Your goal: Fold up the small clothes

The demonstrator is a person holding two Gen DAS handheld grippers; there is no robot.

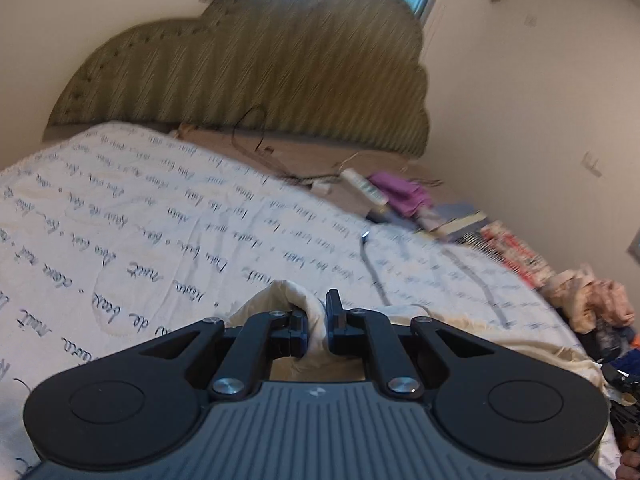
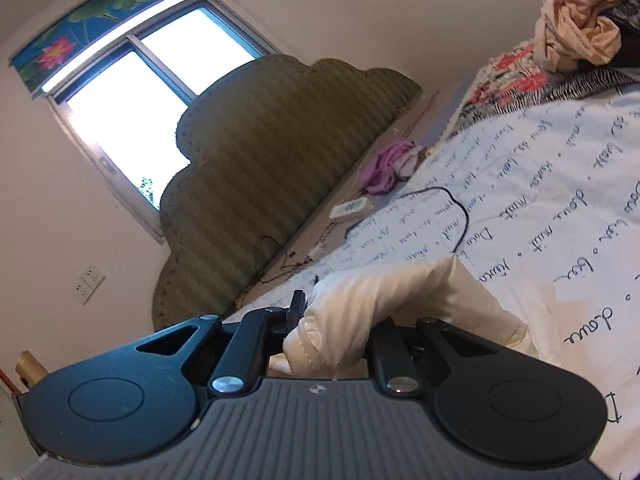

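A small cream-white garment (image 1: 288, 300) lies on the white bedspread (image 1: 140, 216) printed with dark handwriting. My left gripper (image 1: 316, 330) is shut on a bunched fold of this cream garment, held just above the bed. In the right wrist view my right gripper (image 2: 332, 332) is shut on another part of the cream garment (image 2: 396, 296), which drapes out to the right over the bedspread (image 2: 560, 200). The right finger of that gripper is hidden under the cloth.
A padded olive headboard (image 1: 260, 68) stands at the bed's head under a window (image 2: 132, 80). A purple cloth (image 2: 384, 168), a white remote (image 2: 350, 209), a black cable (image 2: 448, 208) and hangers lie near it. A pile of peach and floral clothes (image 2: 576, 36) sits at the bed's side.
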